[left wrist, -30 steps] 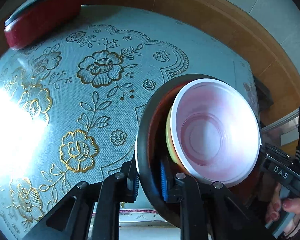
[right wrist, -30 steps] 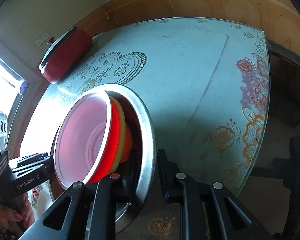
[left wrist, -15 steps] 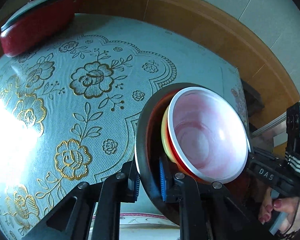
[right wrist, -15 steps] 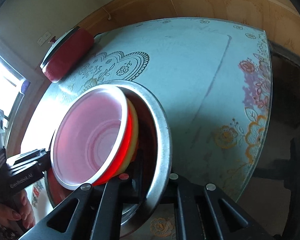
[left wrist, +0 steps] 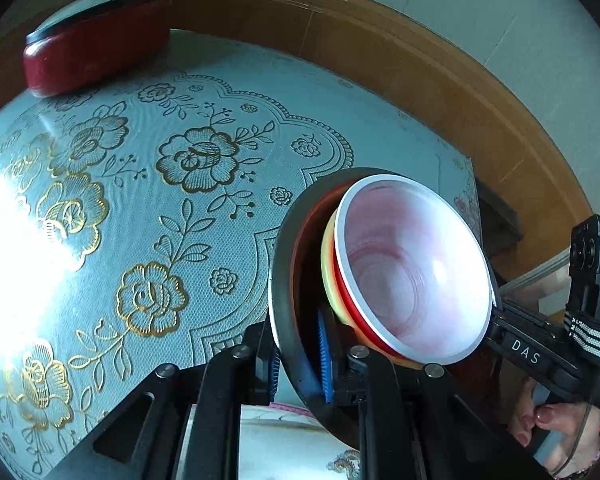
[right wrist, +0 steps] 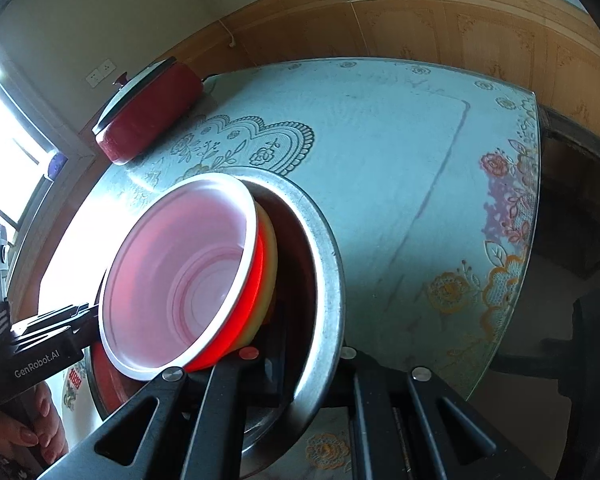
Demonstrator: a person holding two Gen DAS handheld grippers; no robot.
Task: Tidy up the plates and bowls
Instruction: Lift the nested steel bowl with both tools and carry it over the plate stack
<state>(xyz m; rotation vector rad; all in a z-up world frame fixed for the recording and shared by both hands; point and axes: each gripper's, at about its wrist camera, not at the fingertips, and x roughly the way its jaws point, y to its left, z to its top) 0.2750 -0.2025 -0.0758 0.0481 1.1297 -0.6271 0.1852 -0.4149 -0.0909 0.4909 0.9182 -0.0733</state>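
Black fingers (left wrist: pixel 236 364) with silver screws, blue ribbed pads, "DAS" lettering.

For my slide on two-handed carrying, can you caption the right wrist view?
Both tongs grip the rim of a metal basin holding nested bowls above a floral tablecloth.

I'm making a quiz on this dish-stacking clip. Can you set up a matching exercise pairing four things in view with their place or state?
Things:
1. metal basin
2. red bowl
3. yellow bowl
4. red lidded pot

Places or states:
A. nested directly under the red bowl
B. standing alone at the table's far edge
C. rim clamped by both tongs, holding the bowls
D. topmost of the stack, white rim, pale inside

Pairs: 1-C, 2-D, 3-A, 4-B
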